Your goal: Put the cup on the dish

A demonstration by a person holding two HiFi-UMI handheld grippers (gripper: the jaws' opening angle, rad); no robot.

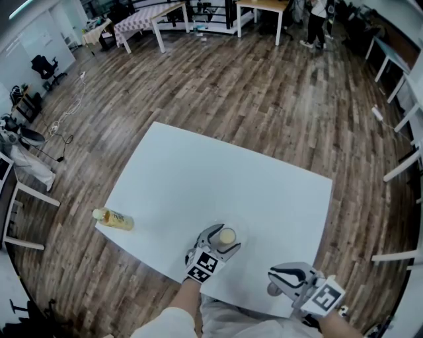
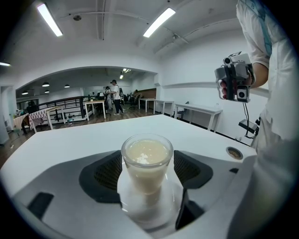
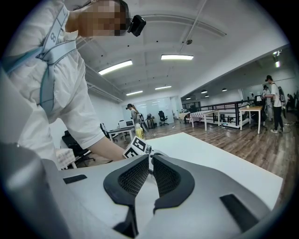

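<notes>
A small clear cup (image 2: 146, 161) of milky liquid stands upright on a round clear dish (image 2: 150, 207) near the white table's (image 1: 218, 178) front edge. My left gripper (image 2: 147, 170) is open around it: the two dark pads stand close on either side of the cup (image 1: 227, 236), and it rests on the dish by itself. My right gripper (image 1: 272, 282) hovers over the front right corner of the table, away from the cup. Its jaws are shut with nothing between them (image 3: 150, 161).
A yellow bottle (image 1: 114, 219) lies on its side at the table's left edge. Wooden floor surrounds the table, with other tables (image 1: 149, 16) and people (image 1: 317, 20) far behind. The person's sleeve (image 2: 275, 154) fills the right of the left gripper view.
</notes>
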